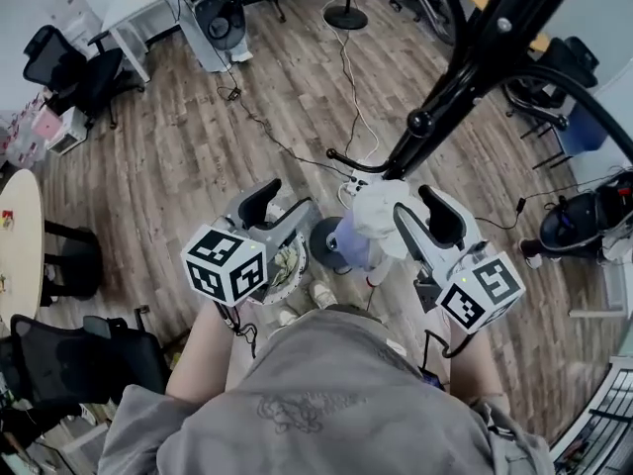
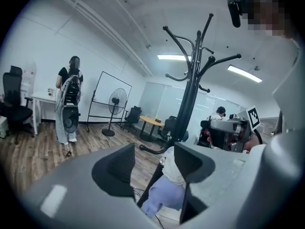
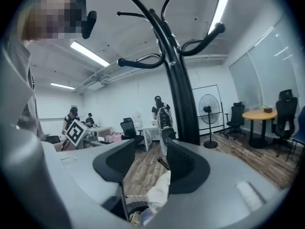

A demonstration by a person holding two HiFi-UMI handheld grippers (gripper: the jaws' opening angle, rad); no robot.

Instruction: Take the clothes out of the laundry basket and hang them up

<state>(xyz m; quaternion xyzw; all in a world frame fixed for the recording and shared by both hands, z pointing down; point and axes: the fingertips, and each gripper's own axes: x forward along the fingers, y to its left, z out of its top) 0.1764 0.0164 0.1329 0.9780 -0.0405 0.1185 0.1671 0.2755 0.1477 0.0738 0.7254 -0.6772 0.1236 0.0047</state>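
A white and lavender garment [image 1: 374,216] hangs between my two grippers, in front of the black coat rack [image 1: 465,77]. My left gripper [image 1: 287,198] is open, and I see the garment [image 2: 167,190] through its gap, low beside the right finger. My right gripper [image 1: 413,204] also has its jaws apart. In the right gripper view, the white cloth [image 3: 159,192] lies low against the right finger, and floor shows through the rest of the gap. I cannot make out what holds the garment up. The laundry basket [image 1: 289,270] sits below my left gripper, with clothes in it.
The rack's hooks [image 3: 143,61] spread overhead and a base leg [image 1: 341,156] curves out over the floor. A cable [image 1: 267,132] runs across the wood floor. A fan [image 1: 220,18] and office chairs [image 1: 69,67] stand further off. A round table [image 1: 20,245] is at the left, and people [image 2: 69,94] stand at desks.
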